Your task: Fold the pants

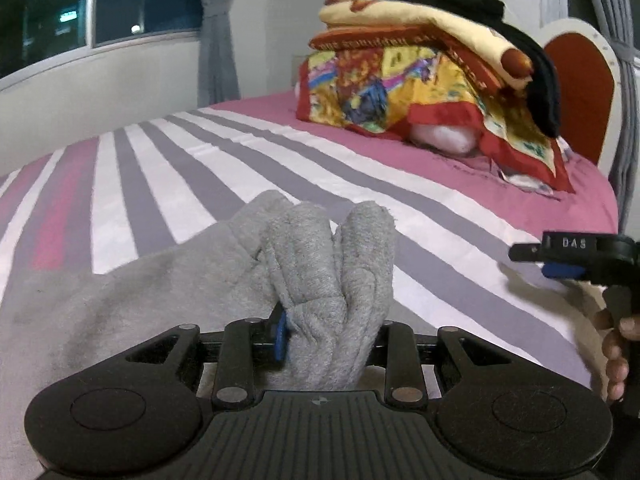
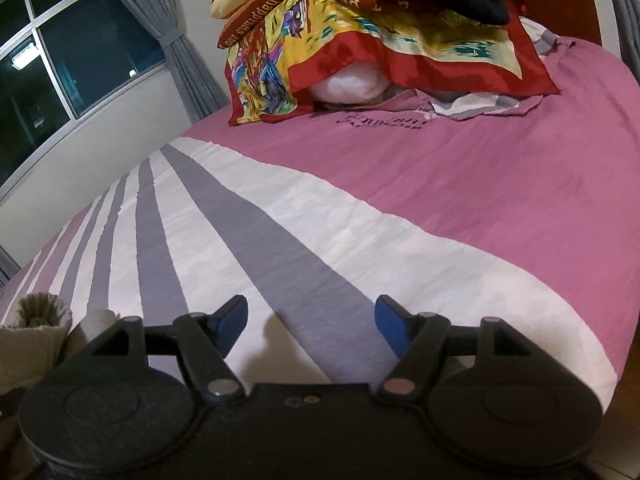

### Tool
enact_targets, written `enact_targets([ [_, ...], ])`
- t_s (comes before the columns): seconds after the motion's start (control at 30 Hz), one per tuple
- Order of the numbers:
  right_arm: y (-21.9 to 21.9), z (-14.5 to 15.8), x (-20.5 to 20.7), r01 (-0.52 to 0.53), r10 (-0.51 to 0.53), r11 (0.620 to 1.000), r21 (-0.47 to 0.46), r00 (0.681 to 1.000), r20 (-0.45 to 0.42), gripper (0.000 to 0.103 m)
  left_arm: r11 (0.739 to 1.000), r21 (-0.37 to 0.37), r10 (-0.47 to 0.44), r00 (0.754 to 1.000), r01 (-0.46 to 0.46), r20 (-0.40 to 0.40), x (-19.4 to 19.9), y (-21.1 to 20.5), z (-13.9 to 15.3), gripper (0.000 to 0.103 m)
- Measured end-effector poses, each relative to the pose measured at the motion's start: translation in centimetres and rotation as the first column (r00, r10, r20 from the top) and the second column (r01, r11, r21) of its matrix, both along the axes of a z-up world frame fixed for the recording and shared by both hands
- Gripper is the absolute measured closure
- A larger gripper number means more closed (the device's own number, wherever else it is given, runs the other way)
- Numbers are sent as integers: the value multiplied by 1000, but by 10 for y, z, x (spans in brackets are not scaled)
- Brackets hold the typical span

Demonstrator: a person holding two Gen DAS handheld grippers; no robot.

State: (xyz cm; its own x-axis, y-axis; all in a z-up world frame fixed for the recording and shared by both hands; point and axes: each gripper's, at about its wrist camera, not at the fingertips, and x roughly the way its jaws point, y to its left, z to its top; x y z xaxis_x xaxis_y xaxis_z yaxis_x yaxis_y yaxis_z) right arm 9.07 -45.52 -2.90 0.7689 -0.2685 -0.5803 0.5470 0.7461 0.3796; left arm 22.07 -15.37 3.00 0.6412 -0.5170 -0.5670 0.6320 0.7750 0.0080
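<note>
A: What's the room like?
B: A bed (image 2: 500, 184) under a pink sheet with grey and white stripes, a stack of bright patchwork quilts and blankets (image 1: 424, 80) at its head, grey curtains (image 2: 176, 36) beside a dark window.
A: And the pants?
B: The grey fleece pants (image 1: 320, 280) lie bunched on the stripes at the near edge; the left gripper (image 1: 328, 344) is clenched on a thick fold of them.
A: The right gripper (image 2: 312, 320)?
B: Released, its blue-padded jaws spread wide above the bare sheet, nothing between them.
</note>
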Motion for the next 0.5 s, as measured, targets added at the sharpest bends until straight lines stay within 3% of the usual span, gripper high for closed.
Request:
enact_targets([
  [0.03, 1, 0, 0, -1, 1, 1000, 1, 1000, 1, 33, 1000, 11, -17, 1000, 18, -20, 2, -7, -3, 59],
  [0.1, 1, 0, -1, -1, 1, 1000, 7, 1000, 5, 32, 995, -15, -98, 993, 97, -61, 0, -21, -10, 8],
  [0.13, 0, 0, -1, -2, 2, 1000, 13, 1000, 11, 32, 988, -50, -152, 983, 147, -101, -1, -26, -13, 4],
  [0.23, -3, 1, -6, 1, -2, 999, 43, 999, 38, 32, 993, -52, -109, 992, 106, -59, -11, -31, -11, 3],
  [0.37, -10, 5, -20, 14, -21, 996, 84, 996, 89, 32, 981, -188, 52, 999, -48, 15, -32, 18, 13, 3],
  [0.43, -11, 8, -27, -4, -9, 994, 107, 992, 129, 31, 961, -236, 158, 987, -145, 38, -48, 62, 19, 3],
  [0.5, -7, 14, -33, -43, 25, 994, 104, 986, 168, 30, 936, -239, 281, 958, -260, 58, -69, 109, 16, 3],
])
